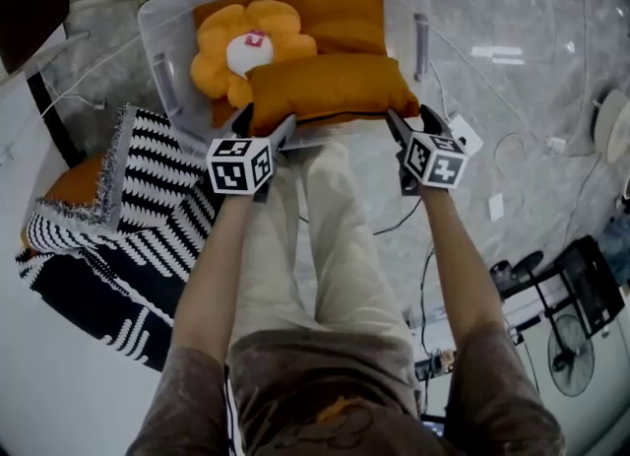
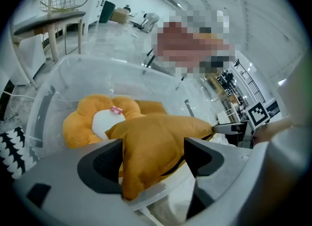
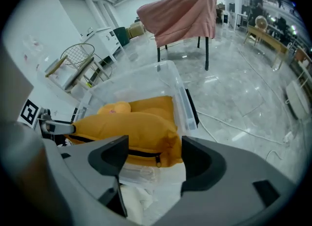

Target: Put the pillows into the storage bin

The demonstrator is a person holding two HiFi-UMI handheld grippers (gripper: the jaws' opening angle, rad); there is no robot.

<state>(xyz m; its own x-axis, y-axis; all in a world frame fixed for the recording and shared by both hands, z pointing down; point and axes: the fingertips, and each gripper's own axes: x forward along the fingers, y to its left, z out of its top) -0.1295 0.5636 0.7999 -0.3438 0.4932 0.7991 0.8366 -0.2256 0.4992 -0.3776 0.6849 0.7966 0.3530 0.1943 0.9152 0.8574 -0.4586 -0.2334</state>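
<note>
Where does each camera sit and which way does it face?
Head view: on the person's head, steeply down at the bin and orange pillow; forearms, legs, left gripper, right gripper show.
Left gripper view: on the left gripper, along its fingers at one pillow corner.
Right gripper view: on the right gripper, along its fingers at the other corner.
Shared: pillow and bin.

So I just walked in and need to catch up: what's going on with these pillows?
A person works a gripper in each hand. An orange pillow rests on the near rim of the clear storage bin. One end sits between the open jaws of the left gripper, the other between those of the right gripper. Neither clamps it. A flower pillow and a second orange pillow already lie inside.
</note>
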